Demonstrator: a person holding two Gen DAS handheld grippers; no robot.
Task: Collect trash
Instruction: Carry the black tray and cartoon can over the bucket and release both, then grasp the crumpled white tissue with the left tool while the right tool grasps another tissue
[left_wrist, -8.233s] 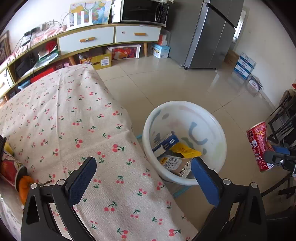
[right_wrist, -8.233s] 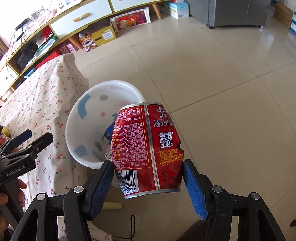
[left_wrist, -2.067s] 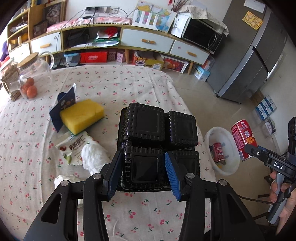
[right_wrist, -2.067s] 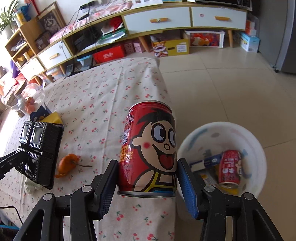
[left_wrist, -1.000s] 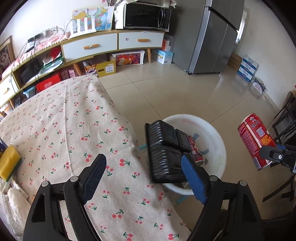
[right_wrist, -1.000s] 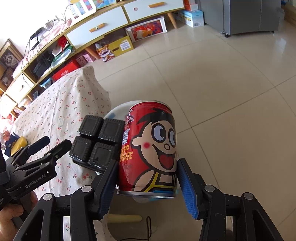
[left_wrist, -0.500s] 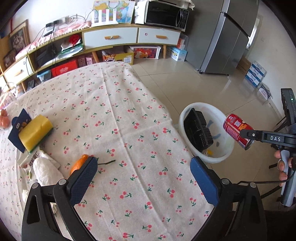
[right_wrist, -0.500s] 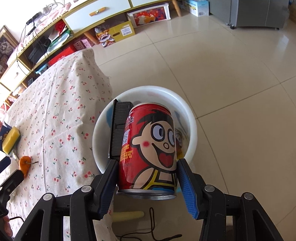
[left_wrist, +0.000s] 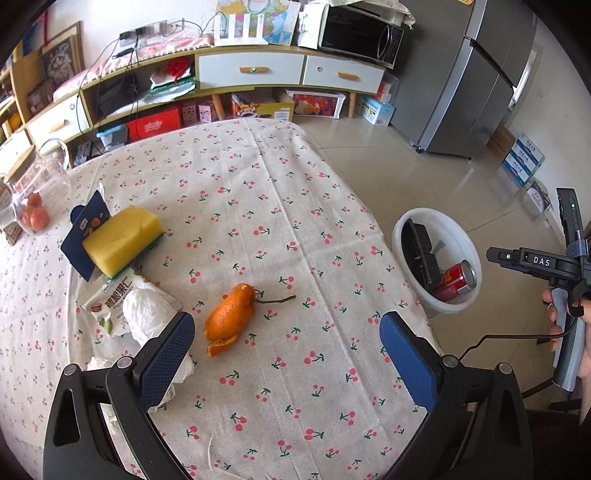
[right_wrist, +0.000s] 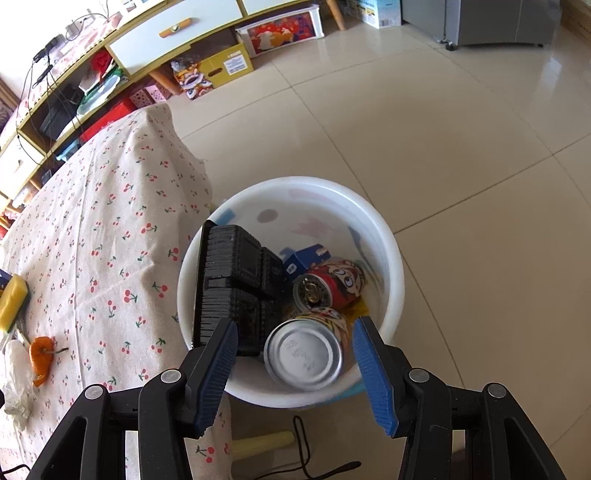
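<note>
The right gripper hangs above the white plastic basin on the tiled floor, its blue-padded fingers spread wide and holding nothing. Half a second ago those fingers clamped a red cartoon-face drink can; that can now lies on its side inside the basin, silver base facing the camera, just beside a second red can. The black plastic food tray stands on edge against the basin's left wall, as it did half a second ago, with a blue carton behind it.

The left gripper hovers over the cherry-print worktop, its fingers wide apart and empty, as before. Compared with half a second ago, its view sits lower and closer to the cloth, so the orange peel now lies between the fingers' tips. A crumpled white tissue touches a snack wrapper near the left finger. A yellow sponge leans on a dark blue card farther back.
</note>
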